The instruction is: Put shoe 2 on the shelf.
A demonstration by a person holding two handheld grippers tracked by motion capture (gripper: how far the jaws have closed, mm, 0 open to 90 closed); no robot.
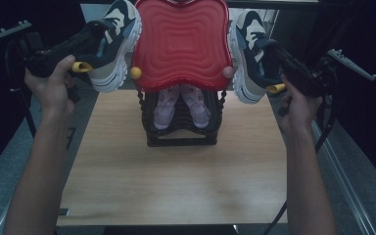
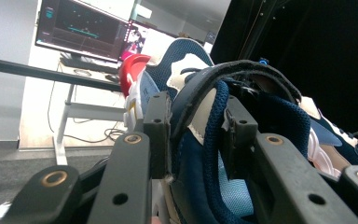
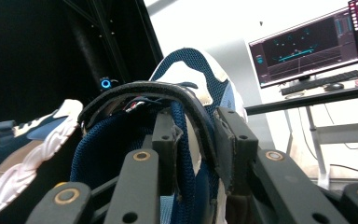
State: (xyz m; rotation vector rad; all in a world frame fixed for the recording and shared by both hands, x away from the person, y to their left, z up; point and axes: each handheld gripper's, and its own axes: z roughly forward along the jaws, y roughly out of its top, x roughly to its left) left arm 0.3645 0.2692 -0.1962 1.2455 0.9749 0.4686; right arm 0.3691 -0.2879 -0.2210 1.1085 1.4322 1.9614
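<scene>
1. My left jaws are clamped on the heel collar of the left sneaker (image 2: 200, 140), one jaw inside the opening and one outside; the left gripper (image 1: 85, 46) holds it in the air, toe pointing away from me.
2. My right jaws pinch the collar of the right sneaker (image 3: 186, 107) the same way, the right gripper (image 1: 274, 56) carrying it aloft.
3. Between my two pairs of jaws stands the red lid (image 1: 181, 44), raised over a black rack (image 1: 181, 139) on the worktop (image 1: 176, 181).
4. Below and between the jaws, a pink pair of shoes (image 1: 181, 105) sits inside that rack.
</scene>
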